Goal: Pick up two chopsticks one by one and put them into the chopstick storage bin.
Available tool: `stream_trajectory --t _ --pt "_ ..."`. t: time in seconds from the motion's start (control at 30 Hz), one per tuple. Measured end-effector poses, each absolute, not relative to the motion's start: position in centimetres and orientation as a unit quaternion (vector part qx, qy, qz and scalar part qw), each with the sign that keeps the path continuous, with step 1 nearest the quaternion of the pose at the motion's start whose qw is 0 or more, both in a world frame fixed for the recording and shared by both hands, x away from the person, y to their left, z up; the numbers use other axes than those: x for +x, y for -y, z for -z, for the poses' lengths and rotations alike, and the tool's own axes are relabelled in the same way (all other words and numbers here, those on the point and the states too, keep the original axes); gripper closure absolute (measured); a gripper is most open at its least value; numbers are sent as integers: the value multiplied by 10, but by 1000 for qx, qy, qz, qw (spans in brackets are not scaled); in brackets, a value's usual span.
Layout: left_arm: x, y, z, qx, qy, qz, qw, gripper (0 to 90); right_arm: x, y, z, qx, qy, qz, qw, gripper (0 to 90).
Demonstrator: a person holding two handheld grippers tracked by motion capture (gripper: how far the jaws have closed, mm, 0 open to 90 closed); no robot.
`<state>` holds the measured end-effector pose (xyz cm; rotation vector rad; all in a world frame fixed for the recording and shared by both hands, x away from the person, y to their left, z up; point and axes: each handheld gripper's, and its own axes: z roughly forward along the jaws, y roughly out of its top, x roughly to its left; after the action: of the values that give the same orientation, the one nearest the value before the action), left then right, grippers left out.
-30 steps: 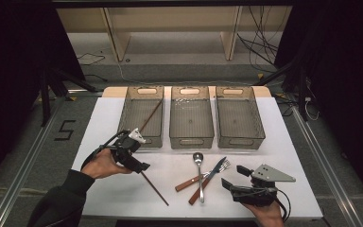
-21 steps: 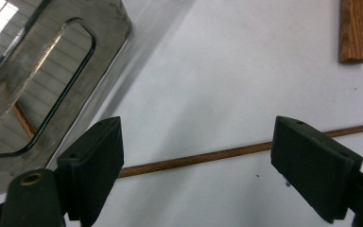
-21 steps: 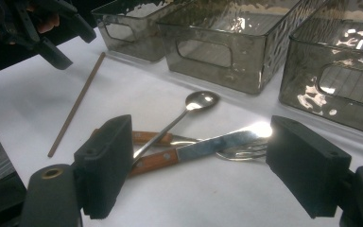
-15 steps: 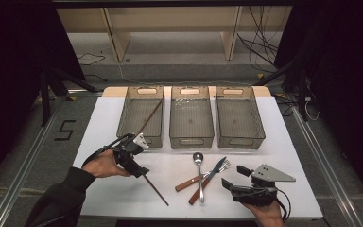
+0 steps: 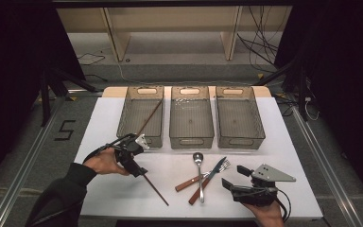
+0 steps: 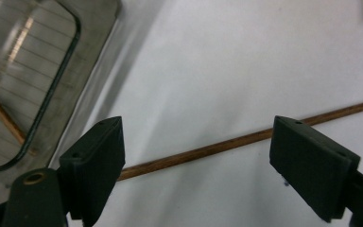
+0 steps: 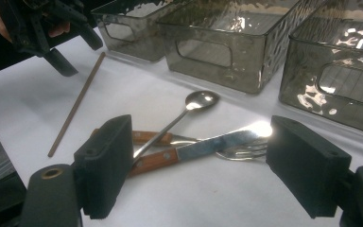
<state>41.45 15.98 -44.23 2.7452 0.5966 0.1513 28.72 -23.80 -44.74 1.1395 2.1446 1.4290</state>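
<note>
A thin brown chopstick [image 5: 155,189] lies loose on the white table [image 5: 99,123]. My left gripper [image 5: 134,166] hovers over its far end with jaws open. In the left gripper view the chopstick [image 6: 208,147] runs across the gap between the jaws of the left gripper [image 6: 198,137], untouched. A second chopstick [image 5: 149,118] leans in the left bin [image 5: 127,120]. A spoon [image 5: 198,161], a fork [image 5: 221,165] and a wooden-handled knife [image 5: 212,174] lie crossed at front centre. My right gripper [image 5: 234,177] rests open beside them, facing the knife [image 7: 208,144] and spoon [image 7: 196,101].
Three smoked clear bins stand in a row at the back: left, middle [image 5: 191,118] and right [image 5: 238,118]. The middle and right ones hold nothing. Bare table lies between the chopstick and the cutlery. The table's front edge is close to both hands.
My left gripper has shifted slightly toward the near edge, closer over the chopstick's end. The chopstick, the cutlery and the right gripper have stayed put.
</note>
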Motion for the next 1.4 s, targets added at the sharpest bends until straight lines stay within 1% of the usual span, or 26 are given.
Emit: stream_trajectory --t 0.13,0.4,0.7,0.8,1.27,1.4 --pt "414 -157 447 967 -199 -42 154 172 287 238 447 398 -751 -501 161 246" --pt "414 -154 451 977 -165 -39 129 176 287 238 447 398 -751 -501 162 246" --pt "414 -152 457 979 -157 -33 126 195 287 238 447 399 -751 -501 161 246" --pt "415 -152 458 981 -145 -31 123 200 287 238 447 399 -751 -501 161 246" --pt "420 -150 466 987 -125 -13 98 253 287 238 447 399 -751 -501 161 246" --pt "421 -149 465 988 -125 -12 92 286 288 238 448 399 -751 -501 161 247"
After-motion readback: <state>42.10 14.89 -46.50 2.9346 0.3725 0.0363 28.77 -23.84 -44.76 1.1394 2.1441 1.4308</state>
